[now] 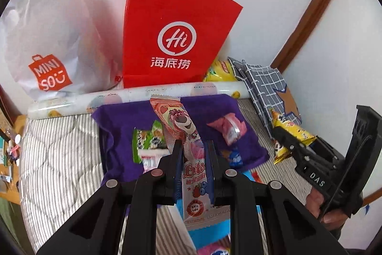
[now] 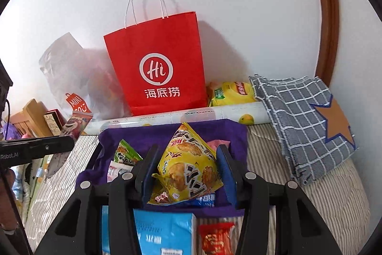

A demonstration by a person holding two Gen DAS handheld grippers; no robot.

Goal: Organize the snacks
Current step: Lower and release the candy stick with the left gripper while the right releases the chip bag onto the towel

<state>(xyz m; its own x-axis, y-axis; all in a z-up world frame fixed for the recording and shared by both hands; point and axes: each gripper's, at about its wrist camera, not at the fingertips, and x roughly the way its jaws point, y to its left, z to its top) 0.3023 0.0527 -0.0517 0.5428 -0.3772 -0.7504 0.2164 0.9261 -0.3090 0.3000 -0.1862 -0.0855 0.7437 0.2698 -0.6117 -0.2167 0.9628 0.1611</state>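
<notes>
My left gripper (image 1: 193, 144) is shut on a long pink bear-print snack packet (image 1: 183, 133) and holds it above the purple cloth (image 1: 124, 116). My right gripper (image 2: 187, 150) is shut on a yellow snack bag (image 2: 188, 164) above the same purple cloth (image 2: 234, 133). It also shows at the right of the left wrist view (image 1: 293, 142), with the yellow bag (image 1: 293, 133) in it. On the cloth lie a green packet (image 1: 148, 138), a pink packet (image 1: 226, 127) and a blue packet (image 2: 205, 201). A red Haidilao paper bag (image 1: 176, 40) stands upright against the wall behind.
A white Miniso bag (image 1: 47, 40) stands left of the red bag (image 2: 157, 73). A rolled printed sheet (image 1: 133, 95) lies along the cloth's far edge. A yellow chips bag (image 2: 229, 92) and a checked cloth (image 2: 303, 121) lie to the right. A blue box (image 2: 164, 231) and red packet (image 2: 217, 238) lie near.
</notes>
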